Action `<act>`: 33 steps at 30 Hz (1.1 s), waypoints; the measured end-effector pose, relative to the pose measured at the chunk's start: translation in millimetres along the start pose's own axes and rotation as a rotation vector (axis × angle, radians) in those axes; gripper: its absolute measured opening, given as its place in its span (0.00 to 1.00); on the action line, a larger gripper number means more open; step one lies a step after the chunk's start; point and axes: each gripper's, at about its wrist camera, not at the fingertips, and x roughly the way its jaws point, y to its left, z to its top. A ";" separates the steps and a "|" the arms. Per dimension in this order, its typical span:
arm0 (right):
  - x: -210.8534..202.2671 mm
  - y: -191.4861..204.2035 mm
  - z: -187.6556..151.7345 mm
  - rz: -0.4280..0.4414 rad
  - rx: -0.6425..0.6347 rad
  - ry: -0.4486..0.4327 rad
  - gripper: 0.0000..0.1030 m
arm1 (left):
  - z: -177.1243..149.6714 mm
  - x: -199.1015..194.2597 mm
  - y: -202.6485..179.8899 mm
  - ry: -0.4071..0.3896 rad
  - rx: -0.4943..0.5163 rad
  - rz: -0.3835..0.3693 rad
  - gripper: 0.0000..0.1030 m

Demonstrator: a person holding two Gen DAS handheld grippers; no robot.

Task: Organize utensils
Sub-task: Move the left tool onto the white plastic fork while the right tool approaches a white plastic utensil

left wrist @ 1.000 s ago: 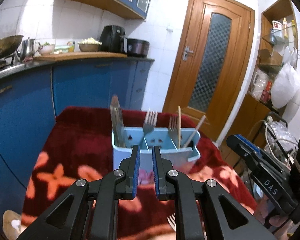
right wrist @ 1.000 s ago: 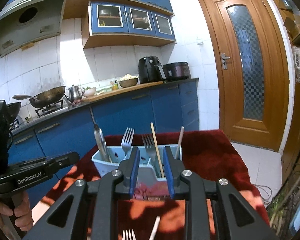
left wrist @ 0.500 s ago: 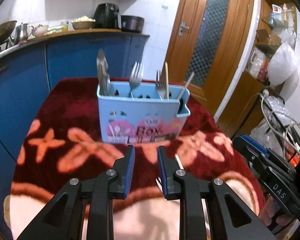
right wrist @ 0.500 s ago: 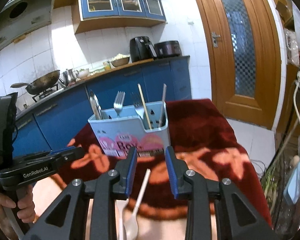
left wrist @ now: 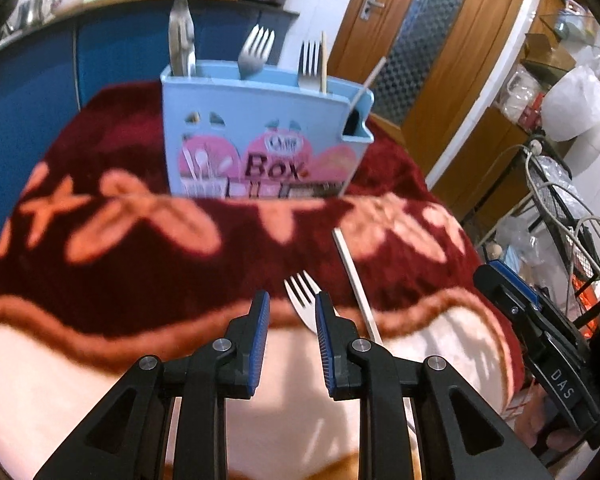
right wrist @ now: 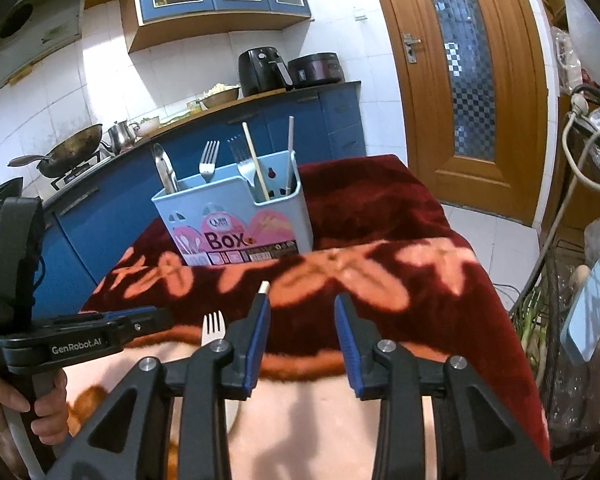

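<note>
Left hand-held gripper [left wrist: 288, 312] parted over fork [left wrist: 302, 300] on red blanket [left wrist: 140, 272]; utensil box [left wrist: 260, 144] beyond.

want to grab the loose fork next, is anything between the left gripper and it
Nothing visible. The fork lies bare on the blanket just ahead of the open left gripper, its tines showing between the fingers. A white stick-like handle lies apart to its right, not across it.
</note>
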 end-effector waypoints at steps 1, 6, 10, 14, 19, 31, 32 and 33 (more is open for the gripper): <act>-0.3 -1.4 -0.6 0.000 0.002 0.001 0.36 | -1.2 2.1 -0.8 0.014 -0.006 -0.009 0.23; -2.1 -9.9 -5.2 0.002 0.022 0.006 0.36 | -7.2 12.7 -6.1 0.084 -0.035 -0.060 0.23; -4.5 -15.6 -7.8 0.002 0.033 0.002 0.36 | -10.1 21.4 -10.5 0.126 -0.051 -0.084 0.23; -6.4 -21.2 -10.3 -0.001 0.041 -0.001 0.36 | -12.9 30.1 -12.3 0.169 -0.076 -0.109 0.23; -4.7 -26.1 -12.9 0.001 0.053 0.005 0.36 | -14.1 40.2 -13.7 0.205 -0.109 -0.138 0.23; 3.6 -20.9 -13.7 0.017 0.042 0.046 0.36 | -12.9 43.2 8.2 0.179 -0.197 -0.198 0.07; 5.7 -20.1 -12.9 0.024 0.043 0.055 0.36 | -12.9 41.2 10.1 0.168 -0.198 -0.198 0.07; 7.8 -19.3 -12.7 0.031 0.044 0.065 0.36 | -12.7 39.3 12.0 0.159 -0.199 -0.198 0.07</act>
